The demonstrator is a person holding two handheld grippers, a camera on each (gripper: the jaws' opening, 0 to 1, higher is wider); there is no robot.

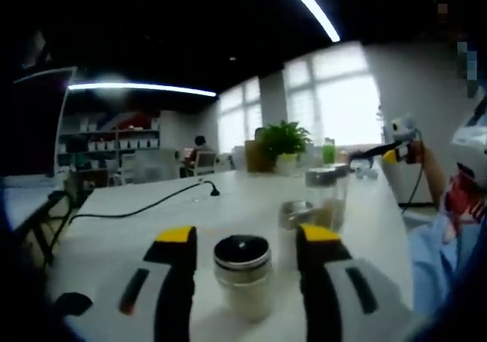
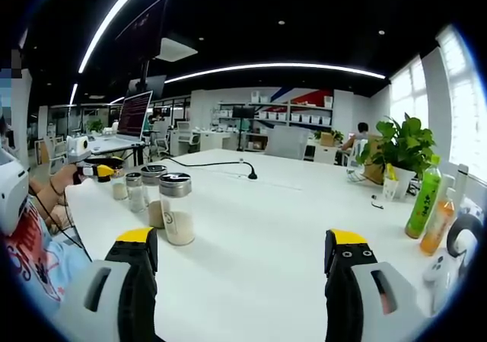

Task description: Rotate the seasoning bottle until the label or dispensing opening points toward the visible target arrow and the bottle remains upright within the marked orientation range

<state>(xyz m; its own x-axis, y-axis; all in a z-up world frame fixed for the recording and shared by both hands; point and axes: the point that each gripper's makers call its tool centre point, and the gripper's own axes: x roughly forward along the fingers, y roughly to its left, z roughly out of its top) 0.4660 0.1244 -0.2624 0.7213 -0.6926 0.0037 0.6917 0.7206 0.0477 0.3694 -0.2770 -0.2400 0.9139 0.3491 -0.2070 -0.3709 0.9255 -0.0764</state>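
A seasoning bottle [image 1: 242,275] with a shiny metal lid and pale powder inside stands upright on the white table [image 1: 228,197], between the yellow-tipped jaws of my left gripper [image 1: 246,235]. The jaws are open, with a gap on each side of the bottle. Two more bottles [image 1: 326,196] stand further along the table. In the right gripper view a row of several seasoning bottles [image 2: 176,209] stands upright at the left. My right gripper [image 2: 243,239] is open over bare table to the right of them. A hand holds the left gripper [image 2: 95,168] at the row's far end.
A black cable [image 2: 221,163] lies across the table. A potted plant [image 2: 399,148], a green drink bottle [image 2: 423,197] and an orange one [image 2: 437,228] stand at the far right. A laptop [image 2: 129,121] sits behind the row. The right gripper [image 1: 380,153] shows at the right edge.
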